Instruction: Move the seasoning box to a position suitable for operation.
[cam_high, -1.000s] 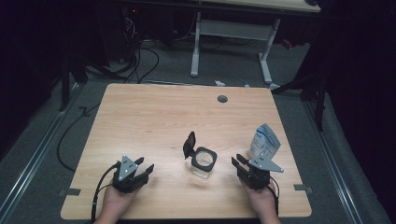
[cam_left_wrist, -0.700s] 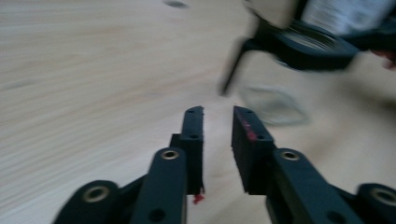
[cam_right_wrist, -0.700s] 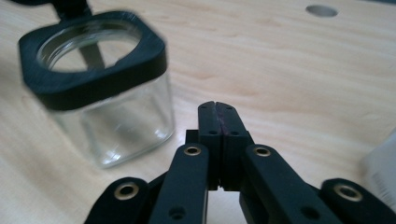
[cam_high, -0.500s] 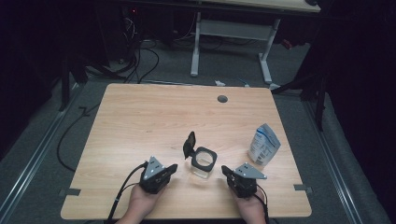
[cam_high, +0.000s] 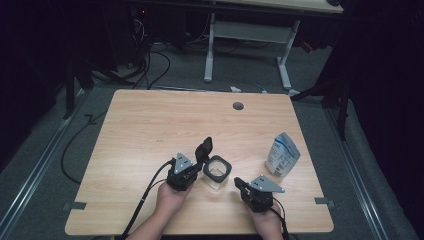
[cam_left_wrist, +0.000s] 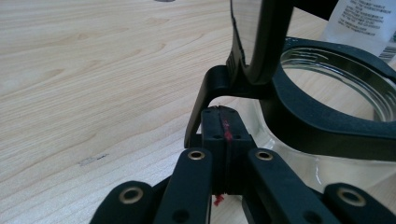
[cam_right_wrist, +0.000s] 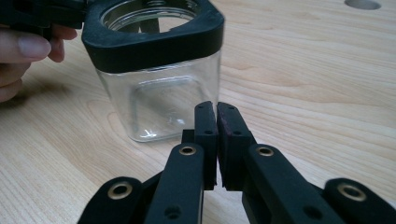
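A square glass jar (cam_high: 216, 172) with a black rim stands at the table's front middle, its hinged black lid (cam_high: 204, 149) standing open. My left gripper (cam_high: 199, 169) is shut and empty, its tips (cam_left_wrist: 219, 123) right at the lid's hinge beside the jar (cam_left_wrist: 327, 126). My right gripper (cam_high: 238, 182) lies right of the jar, pointing at its glass wall (cam_right_wrist: 154, 93). Its jaws (cam_right_wrist: 216, 116) have just been opening by a hairline and still stand all but together, with nothing between them. A blue-and-white pouch (cam_high: 282, 156) stands upright farther right.
The wooden table (cam_high: 150, 125) has a cable hole (cam_high: 238, 106) at its far middle. Cables trail from both grippers off the front edge. A hand (cam_right_wrist: 23, 51) grips the left gripper behind the jar. Desk legs and cables lie on the floor beyond.
The left hand has slid right up to the jar and its jaws have closed. The right gripper has drawn back left from the pouch and closed.
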